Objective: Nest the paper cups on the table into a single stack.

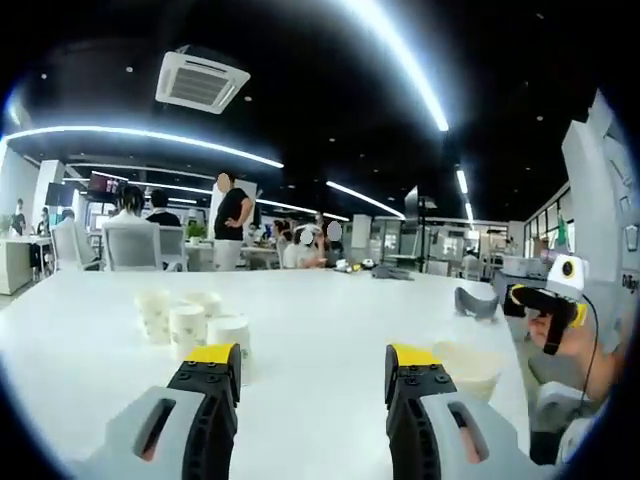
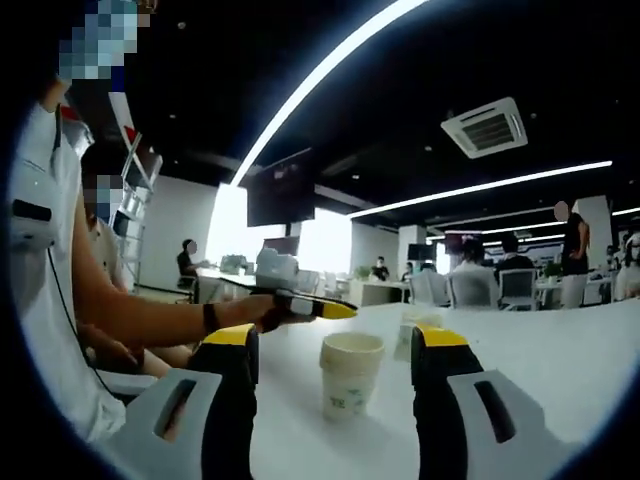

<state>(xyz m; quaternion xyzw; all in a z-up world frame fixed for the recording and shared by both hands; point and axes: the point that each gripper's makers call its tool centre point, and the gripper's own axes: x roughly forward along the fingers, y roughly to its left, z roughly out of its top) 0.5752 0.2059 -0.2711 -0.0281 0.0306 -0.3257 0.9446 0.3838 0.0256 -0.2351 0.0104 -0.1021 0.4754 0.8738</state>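
Observation:
Several white paper cups (image 1: 187,328) stand upright in a cluster on the white table (image 1: 320,310), just ahead and left of my left gripper (image 1: 312,358). That gripper is open, with nothing between its yellow-tipped jaws. One more cup (image 1: 470,367) stands to the right of its right jaw. In the right gripper view a single paper cup (image 2: 350,375) with a green print stands upright ahead of my right gripper (image 2: 335,340), in line with the gap. The right gripper is open and clear of the cup. The left gripper (image 2: 312,306) comes in from the left, held by a hand.
A person's arm (image 2: 150,315) reaches over the table edge at the left. The right gripper (image 1: 545,305), held in a hand, hangs at the table's right side, near a dark object (image 1: 476,303). Chairs, desks and people fill the office behind.

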